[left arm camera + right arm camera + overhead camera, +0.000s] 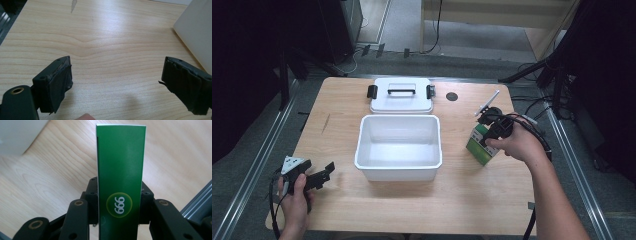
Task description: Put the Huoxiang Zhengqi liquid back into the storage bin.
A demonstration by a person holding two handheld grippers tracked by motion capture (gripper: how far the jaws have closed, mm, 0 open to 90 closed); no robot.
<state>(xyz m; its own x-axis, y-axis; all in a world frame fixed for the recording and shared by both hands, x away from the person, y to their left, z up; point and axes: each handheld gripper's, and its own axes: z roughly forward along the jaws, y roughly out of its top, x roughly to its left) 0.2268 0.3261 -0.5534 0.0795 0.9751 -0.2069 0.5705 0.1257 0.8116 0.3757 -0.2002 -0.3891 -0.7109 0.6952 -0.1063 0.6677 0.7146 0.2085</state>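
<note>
A green box (478,143) with a round "999" mark stands on the wooden table (462,200) right of the white bin (398,147). My right gripper (486,137) is shut on it; in the right gripper view the green box (120,182) sits tight between both jaws, which press its two sides. My left gripper (328,170) rests at the table's front left, held low by a hand. In the left gripper view its fingers (58,82) stand wide apart over bare wood with nothing between them.
The white bin is empty and sits mid-table; its lid (401,94) with a black handle and clips lies behind it. A dark round hole (452,96) is near the back edge. Metal rails (577,165) run along both table sides.
</note>
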